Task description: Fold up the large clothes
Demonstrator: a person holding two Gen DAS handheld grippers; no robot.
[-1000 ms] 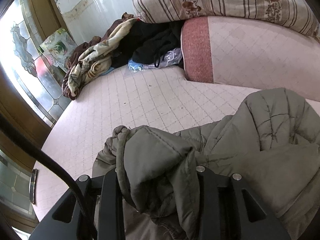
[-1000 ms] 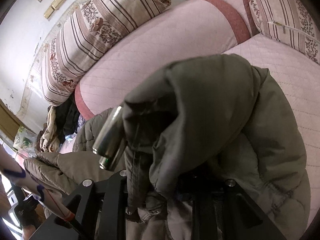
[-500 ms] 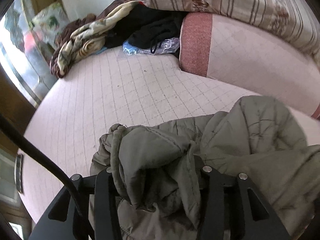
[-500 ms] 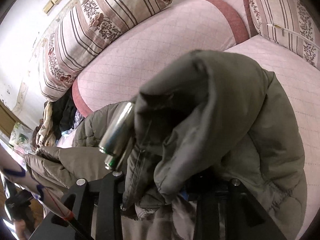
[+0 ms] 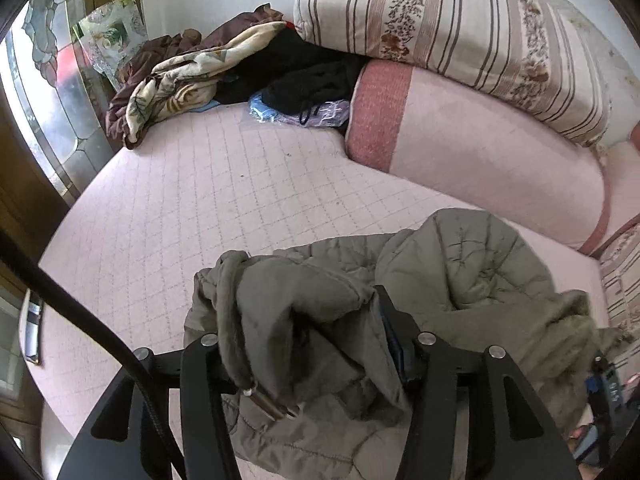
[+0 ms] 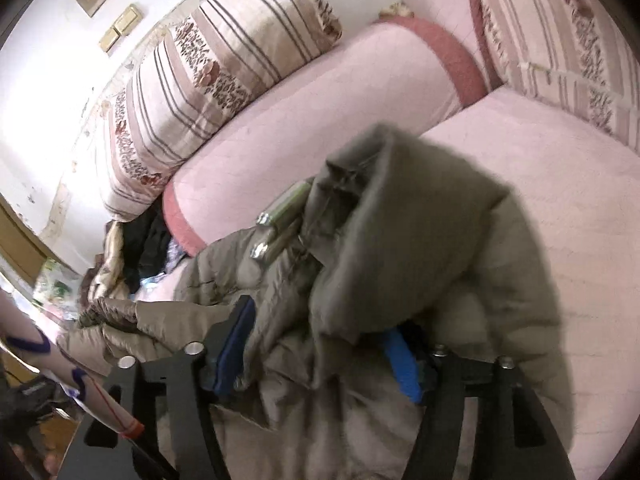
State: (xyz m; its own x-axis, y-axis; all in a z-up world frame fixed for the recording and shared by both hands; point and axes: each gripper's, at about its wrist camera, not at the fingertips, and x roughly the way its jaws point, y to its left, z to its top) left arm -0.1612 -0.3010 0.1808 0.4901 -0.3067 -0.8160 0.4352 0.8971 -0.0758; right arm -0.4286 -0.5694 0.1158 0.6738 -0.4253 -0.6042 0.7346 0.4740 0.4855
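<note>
Two grippers, one olive padded jacket bunched over the pink quilted bed, and the fold looks only begun. The left gripper has a thick wad of collar or hem packed between its fingers, which pinch it; fabric spills over both fingertips and trails ahead of them onto the bed. The right gripper is blurred, its blue pads standing apart with jacket heaped between and above them, so I read its fingers as spread, cloth lying loose in the gap, not clamped. Two metal cord ends dangle just ahead of its left finger. My read: the next move calls for the right side to grip, then both to draw the jacket flat before folding.
</note>
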